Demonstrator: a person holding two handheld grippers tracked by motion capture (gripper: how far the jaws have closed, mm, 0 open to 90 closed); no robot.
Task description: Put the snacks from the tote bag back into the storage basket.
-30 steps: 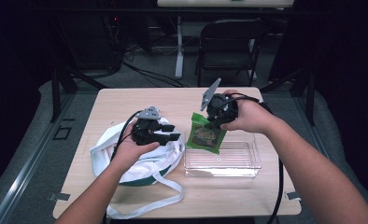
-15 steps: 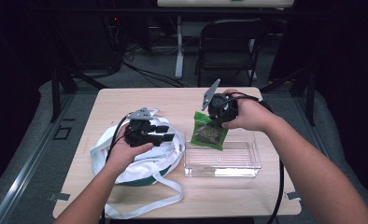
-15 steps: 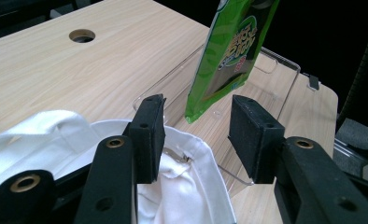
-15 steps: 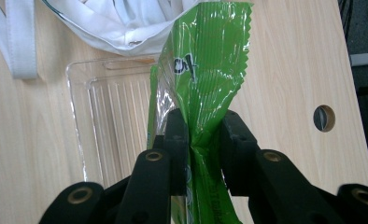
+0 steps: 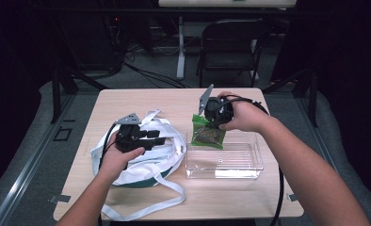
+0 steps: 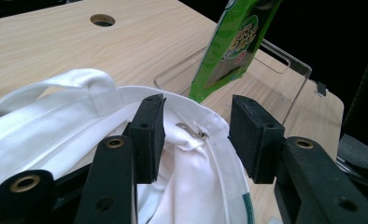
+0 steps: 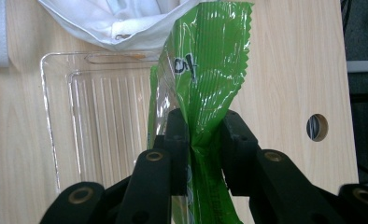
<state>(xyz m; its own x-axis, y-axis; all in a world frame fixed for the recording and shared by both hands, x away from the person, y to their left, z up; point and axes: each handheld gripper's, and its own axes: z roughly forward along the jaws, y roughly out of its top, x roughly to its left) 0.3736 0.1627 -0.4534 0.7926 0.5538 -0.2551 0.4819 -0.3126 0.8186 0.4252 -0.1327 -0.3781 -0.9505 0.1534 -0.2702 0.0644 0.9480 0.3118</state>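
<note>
Nearest the person, long white straps (image 5: 141, 207) of the white cloth bag (image 5: 146, 162) trail toward the table's (image 5: 174, 101) near edge, left of the middle. The bag itself lies slumped on the left half of the table, with a dark green band along its near side.

The left gripper (image 5: 148, 140) hovers over the bag, held in the left hand (image 5: 120, 157). Its jaws stand partly apart, and in the left gripper view the bag's hemmed rim (image 6: 205, 133), with a small metal clasp on it, lies between the pads without either pad pressing on it.

Just right of the bag sits a clear plastic tray (image 5: 249, 162), on the right half of the table, its left wall close to the bag's rim; whether they touch cannot be told.

Above the tray's far left corner hangs the green snack packet (image 5: 208, 134), lifted clear of the tabletop. The right gripper (image 5: 207, 123), in the right hand (image 5: 242, 115), is clamped on the packet's crimped top edge, and the right gripper view shows both pads squeezing the foil (image 7: 203, 93).

Beyond the table's far edge stand a dark folding chair (image 5: 233, 49) and cables on the floor.
</note>
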